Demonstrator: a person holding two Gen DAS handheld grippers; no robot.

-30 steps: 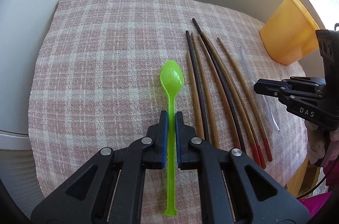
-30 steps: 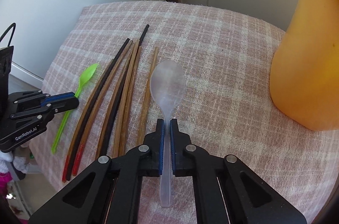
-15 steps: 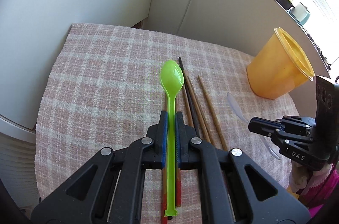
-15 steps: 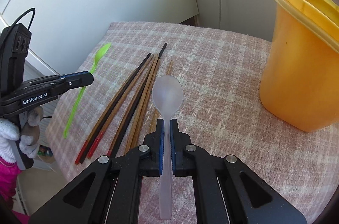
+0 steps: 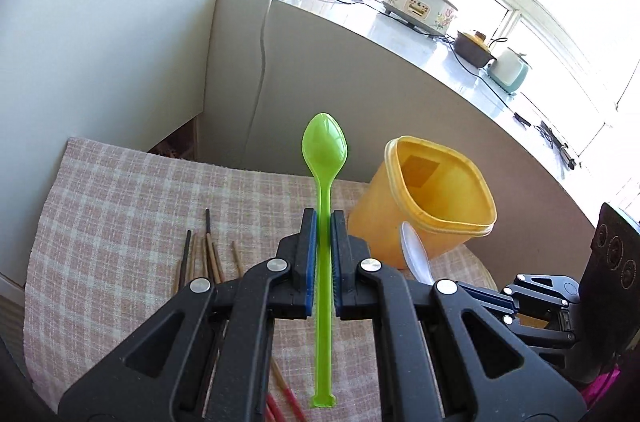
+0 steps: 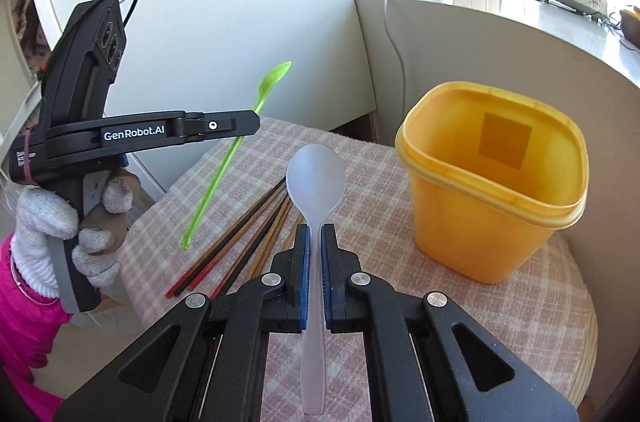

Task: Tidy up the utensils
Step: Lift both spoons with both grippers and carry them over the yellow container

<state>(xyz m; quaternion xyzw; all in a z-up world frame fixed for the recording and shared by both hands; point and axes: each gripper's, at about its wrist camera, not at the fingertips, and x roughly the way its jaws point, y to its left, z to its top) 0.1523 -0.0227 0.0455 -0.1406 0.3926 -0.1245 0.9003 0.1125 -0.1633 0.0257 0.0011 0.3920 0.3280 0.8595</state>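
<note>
My left gripper [image 5: 323, 218] is shut on a green plastic spoon [image 5: 323, 158], held well above the table with its bowl forward. It also shows in the right wrist view [image 6: 256, 120] with the green spoon [image 6: 224, 164] slanting through it. My right gripper [image 6: 315, 232] is shut on a translucent white spoon [image 6: 316, 174], raised left of the open yellow container [image 6: 492, 182]. The white spoon [image 5: 416, 256] and yellow container [image 5: 436, 198] also show in the left wrist view. Several wooden and black chopsticks [image 6: 248, 238] lie on the table.
The small table has a pink checked cloth [image 6: 440, 302]. White panels and a wall [image 5: 120, 22] stand close behind it. A sill behind holds a cooker [image 5: 418, 4] and cables. A gloved hand [image 6: 48, 222] holds the left gripper.
Both grippers have lifted their spoons up off the cloth and tilted up and toward the yellow container. The chopsticks stay on the table.
</note>
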